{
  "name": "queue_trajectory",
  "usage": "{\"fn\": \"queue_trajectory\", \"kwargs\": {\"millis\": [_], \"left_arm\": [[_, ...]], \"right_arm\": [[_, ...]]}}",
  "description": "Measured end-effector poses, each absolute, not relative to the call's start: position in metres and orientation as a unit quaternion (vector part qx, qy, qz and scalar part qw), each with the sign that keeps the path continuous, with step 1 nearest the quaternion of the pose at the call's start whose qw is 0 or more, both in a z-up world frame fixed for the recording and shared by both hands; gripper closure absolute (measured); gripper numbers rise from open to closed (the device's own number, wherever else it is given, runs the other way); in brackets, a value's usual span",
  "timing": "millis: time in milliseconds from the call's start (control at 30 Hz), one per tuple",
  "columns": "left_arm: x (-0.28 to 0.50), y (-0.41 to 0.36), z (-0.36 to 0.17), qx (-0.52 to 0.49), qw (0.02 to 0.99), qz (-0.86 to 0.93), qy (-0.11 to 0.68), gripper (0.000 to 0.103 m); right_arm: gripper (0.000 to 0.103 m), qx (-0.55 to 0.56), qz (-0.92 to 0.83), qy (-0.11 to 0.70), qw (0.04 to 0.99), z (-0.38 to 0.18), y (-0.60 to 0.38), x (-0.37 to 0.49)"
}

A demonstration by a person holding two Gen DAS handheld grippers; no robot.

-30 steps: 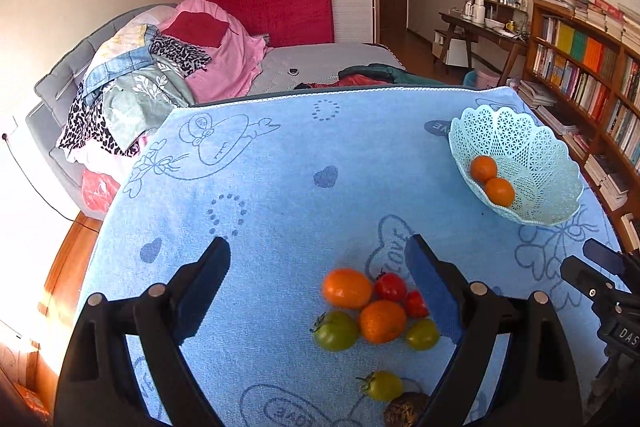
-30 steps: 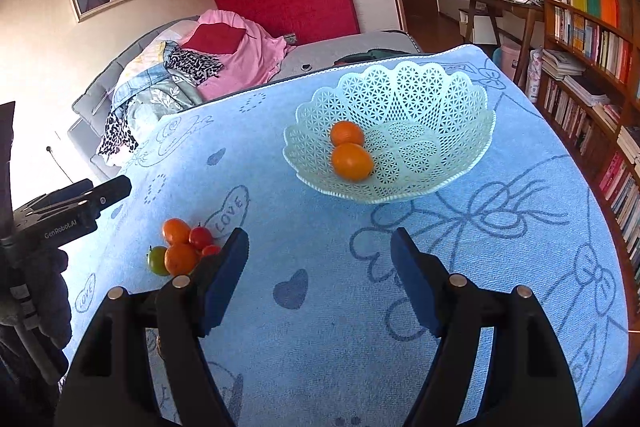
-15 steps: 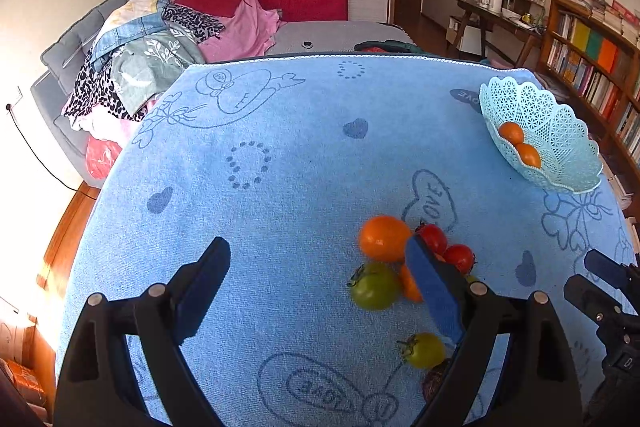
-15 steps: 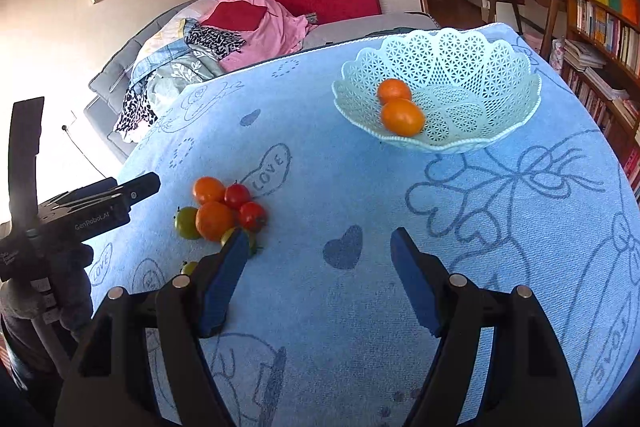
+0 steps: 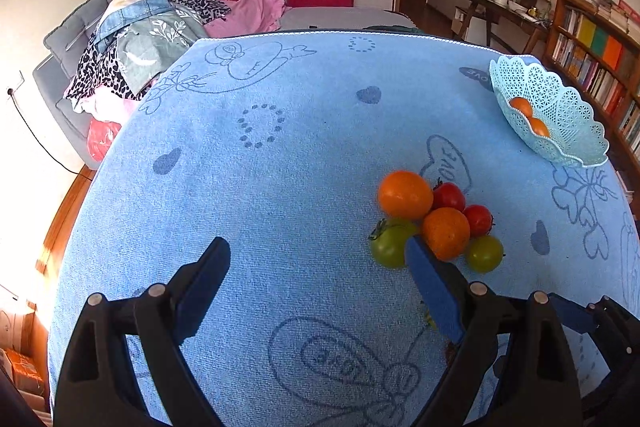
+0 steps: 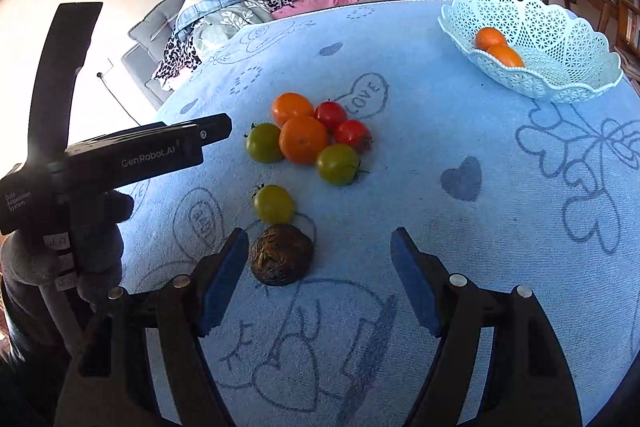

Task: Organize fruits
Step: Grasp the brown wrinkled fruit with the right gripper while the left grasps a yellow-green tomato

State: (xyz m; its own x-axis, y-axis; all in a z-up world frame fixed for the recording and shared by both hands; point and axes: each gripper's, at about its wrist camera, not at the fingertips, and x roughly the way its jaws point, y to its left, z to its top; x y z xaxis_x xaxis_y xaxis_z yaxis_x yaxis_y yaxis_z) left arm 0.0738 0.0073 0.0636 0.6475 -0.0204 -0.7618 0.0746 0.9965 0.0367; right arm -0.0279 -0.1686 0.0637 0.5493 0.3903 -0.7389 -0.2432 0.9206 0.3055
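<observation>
Left wrist view: mounted behind the left gripper (image 5: pixel 316 267), looking forward and steeply down along both fingers onto the blue cloth (image 5: pixel 280 167); range is close; the fruit cluster (image 5: pixel 436 223) lies at and beyond the right-hand fingertip; the lace basket (image 5: pixel 560 123) sits far beyond it, at the frame's right edge.

Right wrist view: mounted behind the right gripper (image 6: pixel 320 259), also angled down at close range; the dark wrinkled fruit (image 6: pixel 281 254) lies just inside the left-hand fingertip; the fruit cluster (image 6: pixel 308 137) lies ahead of that finger; the lace basket (image 6: pixel 560 51) lies far beyond the right-hand finger.

Shared field: cloth, cluster, basket, and the bed (image 5: pixel 168 23) behind.
</observation>
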Motion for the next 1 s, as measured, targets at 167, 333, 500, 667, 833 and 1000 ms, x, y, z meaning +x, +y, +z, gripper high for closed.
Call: {"fn": "queue_trajectory", "kwargs": {"millis": [167, 333, 500, 667, 833, 1000], "left_arm": [[0.071, 0.014, 0.058, 0.022, 0.903, -0.021, 0.428, 0.015], [0.069, 0.015, 0.057, 0.022, 0.903, -0.02, 0.428, 0.015], [0.066, 0.015, 0.059, 0.021, 0.904, -0.023, 0.426, 0.015], [0.061, 0.013, 0.06, 0.022, 0.904, -0.027, 0.425, 0.015], [0.057, 0.008, 0.059, 0.025, 0.904, -0.035, 0.426, 0.015], [0.049, -0.006, 0.059, 0.034, 0.902, -0.053, 0.427, 0.015]], "right_arm": [[0.028, 0.063, 0.191, 0.446, 0.872, 0.055, -0.151, -0.033], [0.028, 0.036, 0.193, 0.439, 0.877, 0.053, -0.138, -0.034], [0.037, 0.023, 0.193, 0.439, 0.877, 0.049, -0.132, -0.03], [0.054, 0.008, 0.183, 0.438, 0.88, 0.044, -0.13, -0.031], [0.059, 0.008, 0.192, 0.437, 0.879, 0.044, -0.132, -0.034], [0.059, 0.01, 0.186, 0.438, 0.879, 0.045, -0.142, -0.04]]}}
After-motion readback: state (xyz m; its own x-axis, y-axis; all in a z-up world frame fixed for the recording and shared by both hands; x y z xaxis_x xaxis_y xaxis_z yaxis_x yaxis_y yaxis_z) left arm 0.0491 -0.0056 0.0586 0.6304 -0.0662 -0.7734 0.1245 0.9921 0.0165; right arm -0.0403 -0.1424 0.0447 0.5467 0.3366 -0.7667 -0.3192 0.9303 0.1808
